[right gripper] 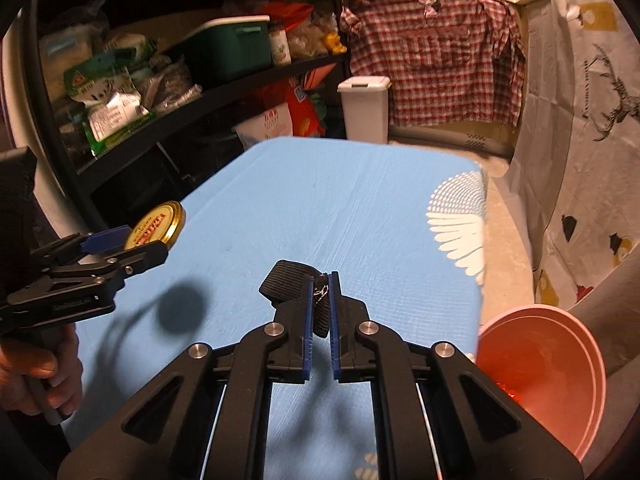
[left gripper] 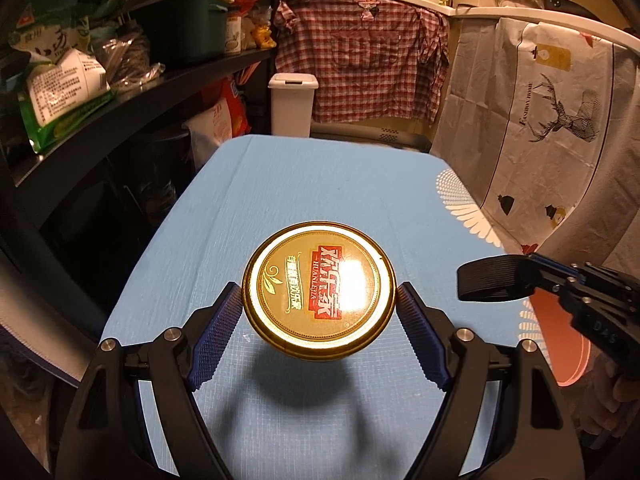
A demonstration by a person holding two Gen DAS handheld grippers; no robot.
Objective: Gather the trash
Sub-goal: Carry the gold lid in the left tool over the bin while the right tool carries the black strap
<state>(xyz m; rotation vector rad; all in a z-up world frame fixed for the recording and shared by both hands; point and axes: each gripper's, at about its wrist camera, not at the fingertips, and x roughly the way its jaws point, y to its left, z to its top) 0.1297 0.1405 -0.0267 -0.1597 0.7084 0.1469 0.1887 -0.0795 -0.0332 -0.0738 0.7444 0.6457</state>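
My left gripper (left gripper: 319, 304) is shut on a round gold jar lid (left gripper: 319, 294) with red lettering and holds it above the blue table (left gripper: 320, 184); its shadow falls on the cloth below. The lid (right gripper: 158, 224) and left gripper (right gripper: 132, 240) also show at the left of the right wrist view. My right gripper (right gripper: 321, 300) is shut on a black ribbed strap-like piece (right gripper: 290, 282), held above the table. That piece (left gripper: 496, 280) shows at the right of the left wrist view. A pink basin (right gripper: 540, 376) stands low at the table's right edge.
A white lidded bin (left gripper: 291, 104) stands beyond the table's far end. Dark shelves (left gripper: 120, 92) full of packets and a green box line the left. A checked shirt (left gripper: 360, 52) hangs behind. A printed cloth (left gripper: 540, 120) hangs at the right.
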